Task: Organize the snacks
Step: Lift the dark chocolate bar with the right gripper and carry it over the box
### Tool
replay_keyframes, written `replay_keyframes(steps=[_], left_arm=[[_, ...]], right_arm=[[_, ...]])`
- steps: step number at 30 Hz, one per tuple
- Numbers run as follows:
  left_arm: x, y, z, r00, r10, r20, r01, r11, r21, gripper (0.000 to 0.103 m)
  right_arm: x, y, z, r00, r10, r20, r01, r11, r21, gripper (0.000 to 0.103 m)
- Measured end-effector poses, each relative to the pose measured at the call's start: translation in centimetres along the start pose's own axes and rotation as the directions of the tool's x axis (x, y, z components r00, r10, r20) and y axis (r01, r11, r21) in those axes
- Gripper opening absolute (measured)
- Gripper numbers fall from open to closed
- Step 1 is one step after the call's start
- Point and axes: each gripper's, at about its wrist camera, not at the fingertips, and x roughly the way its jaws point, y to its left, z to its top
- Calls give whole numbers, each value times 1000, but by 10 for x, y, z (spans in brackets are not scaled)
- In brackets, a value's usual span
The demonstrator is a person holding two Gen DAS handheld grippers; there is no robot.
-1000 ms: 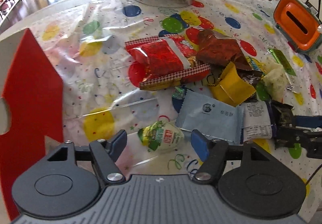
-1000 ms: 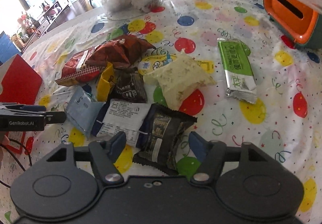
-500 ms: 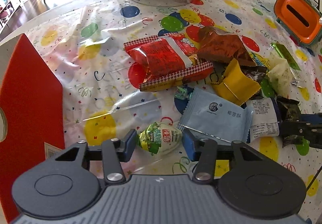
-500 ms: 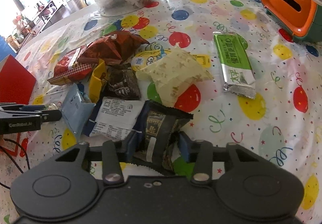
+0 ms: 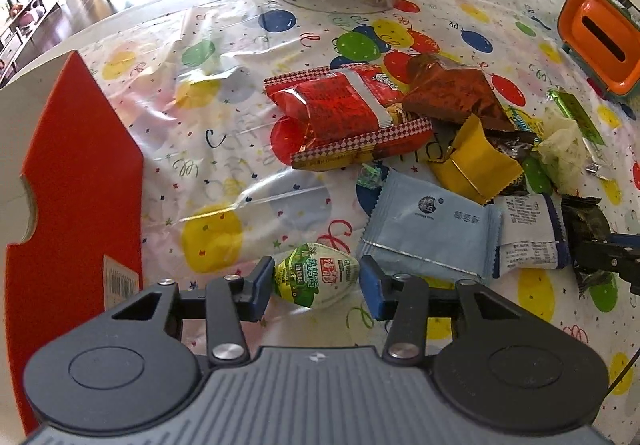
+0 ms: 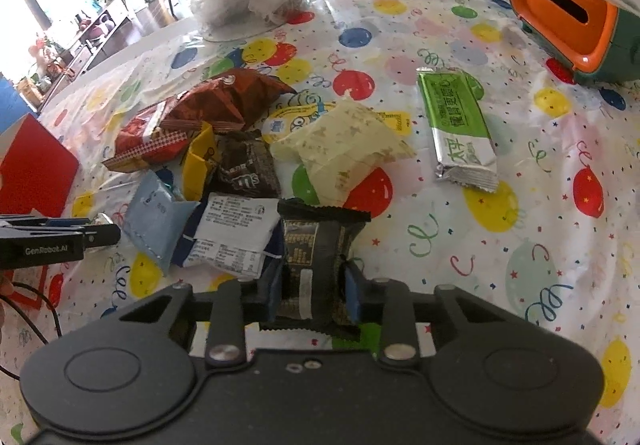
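A green and white egg-shaped snack packet lies on the balloon-print tablecloth, and my left gripper is shut on it, its blue pads touching both ends. My right gripper is shut on a black and gold packet at the near edge of the snack pile. That packet also shows at the right of the left wrist view. The left gripper's tip shows at the left edge of the right wrist view.
The pile holds a pale blue packet, a white-labelled packet, a yellow one, red and brown bags, and a cream packet. A green bar lies apart. A red box stands left, an orange tissue box back right.
Both grippers have closed. The left one slid forward around the egg packet and closed on it. The right one closed on the black and gold packet, pinching it narrower.
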Motion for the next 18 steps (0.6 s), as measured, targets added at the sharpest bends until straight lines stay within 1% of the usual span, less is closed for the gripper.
replay_keyframes(steps=[4, 7, 11, 18], left_arm=[[-13, -1, -2, 1000, 0, 11, 0, 1000, -18, 45], [-27, -1, -3, 1000, 2, 20, -1, 999, -40, 45], [-48, 0, -4, 999, 5, 44, -2, 998, -67, 45], [-89, 6, -8, 997, 40, 70, -32, 993, -111, 45]], right_arm=[[-11, 1, 1, 1000, 7, 23, -7, 1000, 0, 30], [-21, 4, 4, 999, 35, 33, -35, 999, -7, 30], [-34, 17, 10, 997, 62, 49, -60, 997, -55, 30], [-55, 45, 21, 986, 156, 64, -147, 981, -127, 30]])
